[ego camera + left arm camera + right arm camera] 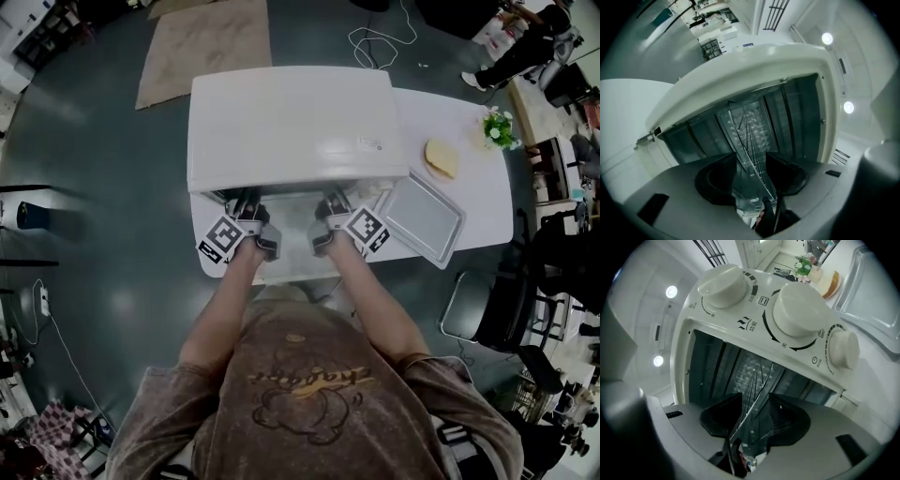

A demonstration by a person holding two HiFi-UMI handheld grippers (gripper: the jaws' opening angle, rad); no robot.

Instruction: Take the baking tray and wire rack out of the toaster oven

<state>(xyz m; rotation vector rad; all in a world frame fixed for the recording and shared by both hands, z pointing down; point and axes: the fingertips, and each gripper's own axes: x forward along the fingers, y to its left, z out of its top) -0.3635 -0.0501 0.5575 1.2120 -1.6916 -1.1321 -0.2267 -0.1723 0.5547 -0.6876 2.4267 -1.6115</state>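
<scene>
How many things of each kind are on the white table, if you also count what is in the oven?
Toaster oven: 1
Baking tray: 1
Wire rack: 1
Piece of bread: 1
Small flowering plant: 1
Total: 5

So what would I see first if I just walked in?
The big white oven sits in the middle of the table. The left gripper and right gripper both reach into its open front. The wire rack runs between their open jaws. The tray is already out, lying on the table at the person's right.
</scene>
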